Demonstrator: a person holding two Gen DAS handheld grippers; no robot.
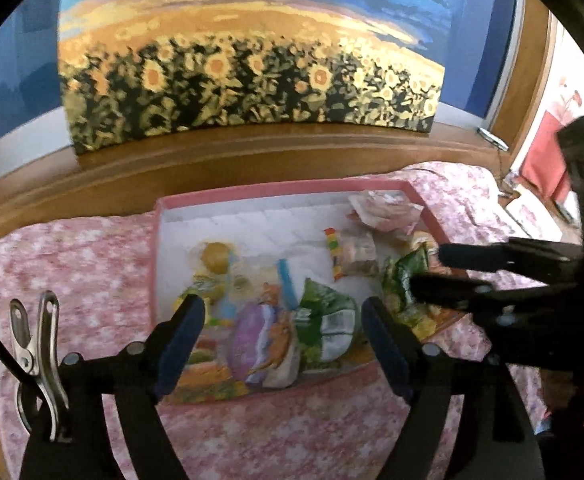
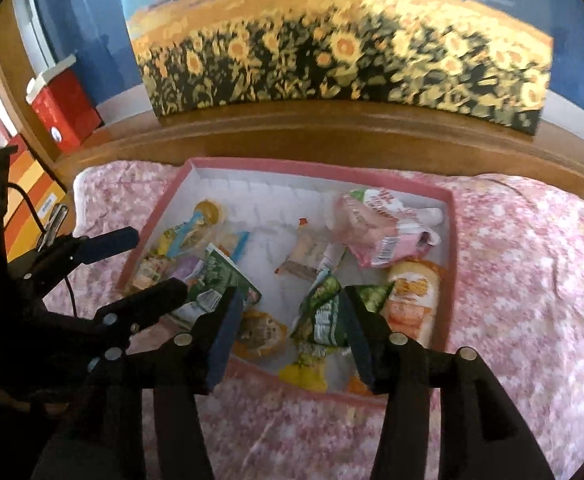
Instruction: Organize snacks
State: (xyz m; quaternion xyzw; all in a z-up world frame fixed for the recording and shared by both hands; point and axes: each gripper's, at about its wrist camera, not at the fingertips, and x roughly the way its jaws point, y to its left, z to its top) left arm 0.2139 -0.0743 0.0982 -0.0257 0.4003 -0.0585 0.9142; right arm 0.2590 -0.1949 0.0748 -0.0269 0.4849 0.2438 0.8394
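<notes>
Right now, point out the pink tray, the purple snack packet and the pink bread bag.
pink tray (image 2: 447,240), right wrist view, right wall.
purple snack packet (image 1: 248,336), left wrist view, packet's middle.
pink bread bag (image 2: 383,228), right wrist view, bag's middle.

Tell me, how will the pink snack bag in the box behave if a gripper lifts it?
The pink snack bag looks crinkled and puffy, so probably light and floppy. Its glossy film may slip between pads. Contents are likely crushable.

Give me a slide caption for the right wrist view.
Right gripper, jaws open and empty, hovers over a pink tray of mixed snack packets on a floral bedspread.
</notes>
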